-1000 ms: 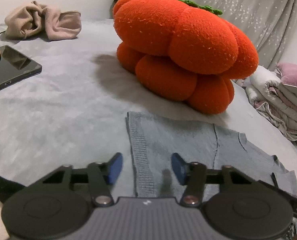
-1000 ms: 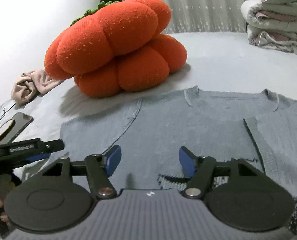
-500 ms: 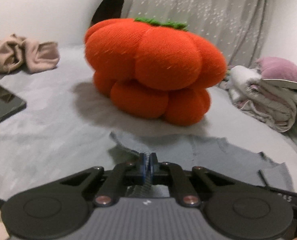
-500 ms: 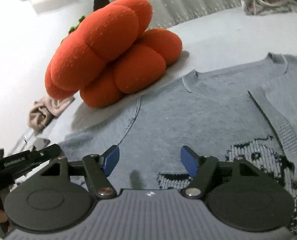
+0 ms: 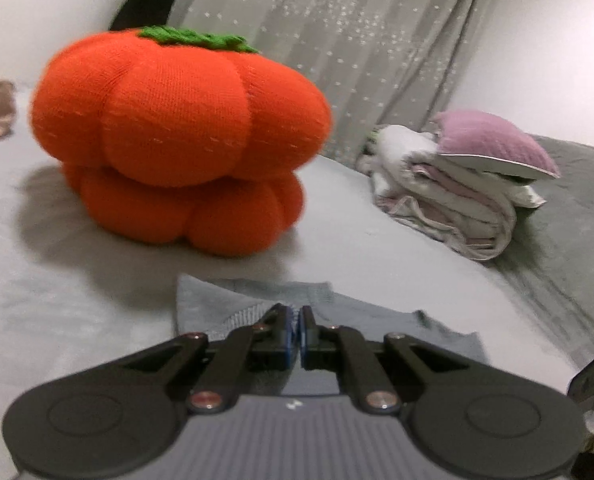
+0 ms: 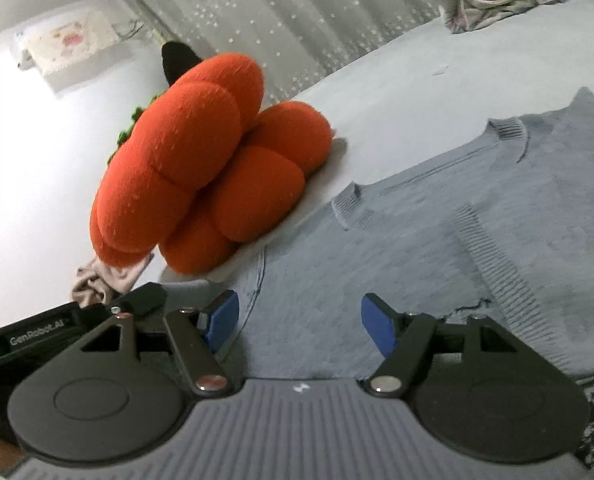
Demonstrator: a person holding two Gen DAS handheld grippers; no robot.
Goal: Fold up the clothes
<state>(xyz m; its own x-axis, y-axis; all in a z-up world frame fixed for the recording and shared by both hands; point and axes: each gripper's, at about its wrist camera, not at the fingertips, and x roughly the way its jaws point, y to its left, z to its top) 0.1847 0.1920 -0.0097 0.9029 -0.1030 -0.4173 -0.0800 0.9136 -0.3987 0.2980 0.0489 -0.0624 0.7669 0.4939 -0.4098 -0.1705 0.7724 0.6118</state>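
A grey-blue knit sweater (image 6: 437,232) lies flat on the grey bed, neck toward the far side, its right sleeve folded across the body. In the left wrist view my left gripper (image 5: 296,328) is shut on the ribbed edge of the sweater's sleeve (image 5: 233,300) and holds it lifted off the bed. My right gripper (image 6: 299,320) is open and empty, low over the sweater's body near its left shoulder seam. The left gripper's body shows at the lower left of the right wrist view (image 6: 57,328).
A big orange pumpkin cushion (image 5: 177,140) sits on the bed just beyond the sweater, also in the right wrist view (image 6: 201,168). A pile of folded bedding with a purple pillow (image 5: 465,176) lies at the right. A beige garment (image 6: 105,276) lies behind the pumpkin.
My left gripper closed on the sleeve edge and has lifted it, swinging right. My right gripper stayed open and tilted, moving closer over the sweater.
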